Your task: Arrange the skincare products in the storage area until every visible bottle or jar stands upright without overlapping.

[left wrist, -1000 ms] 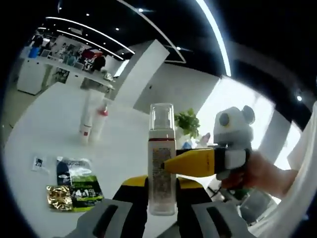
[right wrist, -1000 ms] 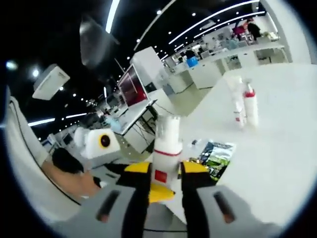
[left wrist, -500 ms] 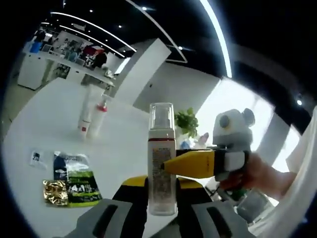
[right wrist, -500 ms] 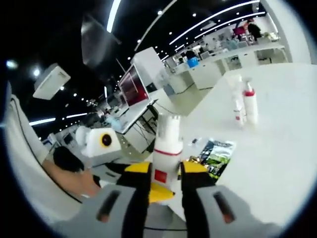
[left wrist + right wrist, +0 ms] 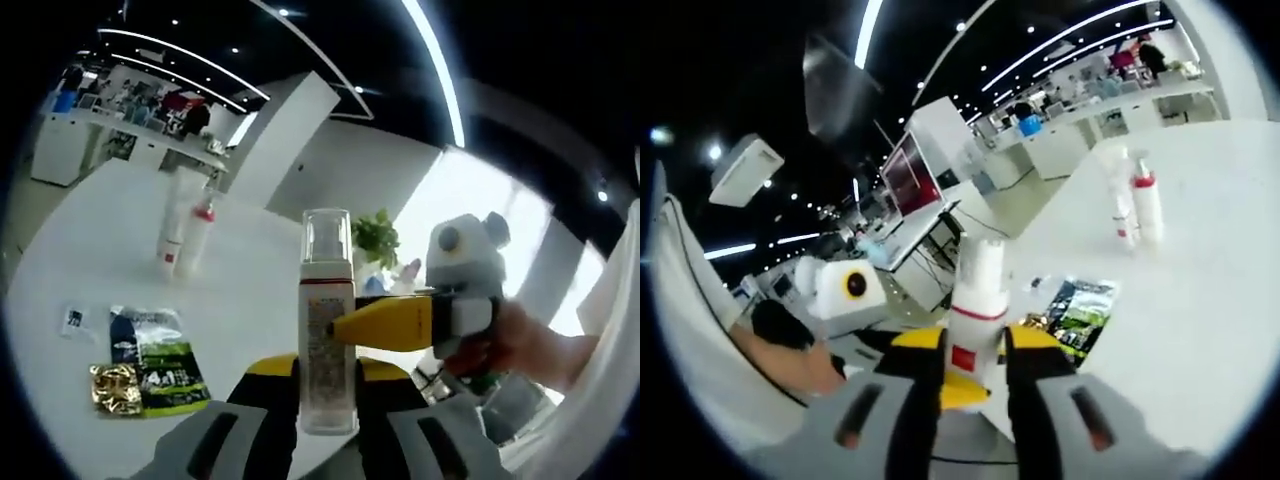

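In the left gripper view, the left gripper (image 5: 327, 385) had its jaws closed on the lower body of a pump bottle (image 5: 327, 330), a white cylinder with a red band and a clear cap, held upright above the white worktop (image 5: 240, 300). The right gripper (image 5: 345, 330) came in from the right, held in a person's hand (image 5: 520, 345), with its yellow jaw tip touching the bottle's side. In the right gripper view, the same bottle (image 5: 975, 310) stood between the right gripper's (image 5: 973, 360) jaws, which were clamped against its base, with the left gripper (image 5: 855, 290) behind on the left. Farther back on the worktop, two slim white bottles (image 5: 185, 235) stood upright, close together, one with a red collar. Nearer lay flat sachets (image 5: 150, 360) in green, dark and gold, well apart from the standing pair.
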{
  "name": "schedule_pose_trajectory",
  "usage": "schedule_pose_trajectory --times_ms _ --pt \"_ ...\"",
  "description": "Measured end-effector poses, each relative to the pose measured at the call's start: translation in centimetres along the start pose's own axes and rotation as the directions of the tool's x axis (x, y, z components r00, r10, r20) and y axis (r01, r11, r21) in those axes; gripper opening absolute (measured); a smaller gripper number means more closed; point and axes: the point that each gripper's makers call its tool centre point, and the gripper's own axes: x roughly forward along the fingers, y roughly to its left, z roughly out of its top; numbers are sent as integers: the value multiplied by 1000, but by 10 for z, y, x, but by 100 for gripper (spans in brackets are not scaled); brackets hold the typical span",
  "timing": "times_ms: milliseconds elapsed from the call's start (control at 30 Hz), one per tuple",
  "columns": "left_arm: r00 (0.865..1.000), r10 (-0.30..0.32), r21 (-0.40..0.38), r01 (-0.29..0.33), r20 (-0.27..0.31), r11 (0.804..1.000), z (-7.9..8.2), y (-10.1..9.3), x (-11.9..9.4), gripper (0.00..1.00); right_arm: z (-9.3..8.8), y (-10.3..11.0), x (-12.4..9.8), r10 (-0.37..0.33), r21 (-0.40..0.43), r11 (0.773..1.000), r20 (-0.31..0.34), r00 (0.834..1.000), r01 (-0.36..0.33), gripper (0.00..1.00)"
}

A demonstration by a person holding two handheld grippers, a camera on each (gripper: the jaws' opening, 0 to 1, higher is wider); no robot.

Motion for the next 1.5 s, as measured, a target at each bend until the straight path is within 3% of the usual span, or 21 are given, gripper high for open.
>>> schedule_pose_trajectory --times_ms 133,167,300,400,500,600,700,733,867,967,1000,1033,1067,1133,1167,1200,1233,1267,1367,1433,1500 --pt "1000 11 68 -11 -1 998 1 0 2 22 0 0 -1 -2 -12 1000 0 1000 2 22" --pt "999 41 105 -40 1 994 1 5 2 22 0 -1 -1 -8 -12 1000 -1 1000 8 21" --pt "998 52 102 -49 -28 994 -1 8 4 23 -1 -6 -1 -21 -19 1000 10 1000 21 20" --pt "997 65 206 -56 -36 977 -1 11 2 23 -1 -4 1 -8 -33 999 11 1000 9 20" --pt "995 100 311 -88 -21 946 5 16 -1 22 -1 -3 3 -3 -14 1000 11 1000 4 20" --pt "994 103 292 -88 -36 952 2 17 -1 22 -1 -5 7 -14 2 1000 9 1000 14 21" --pt "990 139 337 -119 -35 934 2 21 2 23 0 -8 10 -56 6 998 16 998 56 21" --pt "986 165 385 -142 -26 912 2 23 2 23 0 -8 12 -70 8 998 20 997 69 21" --pt "988 154 345 -138 -19 928 2 23 2 23 0 -11 12 -92 -8 996 35 995 92 20" --pt "979 199 364 -167 -51 916 -2 29 -1 23 -2 -12 15 -112 -31 993 41 993 113 19" --pt "975 219 381 -184 -48 906 -1 33 -2 27 -1 -12 15 -114 -34 993 42 993 115 19" --pt "964 265 418 -237 -10 877 4 41 -7 34 0 -14 17 -119 -36 992 46 992 120 19" --pt "954 299 422 -277 13 863 7 47 -11 37 2 -14 18 -121 -37 992 49 991 123 19" --pt "947 320 404 -290 -8 868 3 53 -20 39 5 -16 20 -124 -35 991 52 991 126 19" --pt "936 351 425 -316 -4 848 5 58 -27 41 8 -19 22 -134 -36 990 59 989 136 20" --pt "932 361 432 -326 -1 841 5 60 -30 44 9 -20 22 -142 -40 989 63 988 145 20" --pt "909 417 487 -370 14 791 7 70 -42 44 12 -28 23 -175 -78 981 61 983 180 20" --pt "891 454 513 -403 29 758 10 77 -50 41 13 -30 23 -183 -82 979 58 981 188 20" --pt "863 504 514 -447 33 732 11 91 -69 38 20 -36 24 -196 -87 976 73 978 202 20" --pt "833 551 531 -492 55 690 18 105 -83 38 26 -43 24 -219 -109 968 86 972 228 20" --pt "802 596 605 -490 32 628 15 117 -93 38 33 -48 25 -230 -119 963 95 969 240 20"
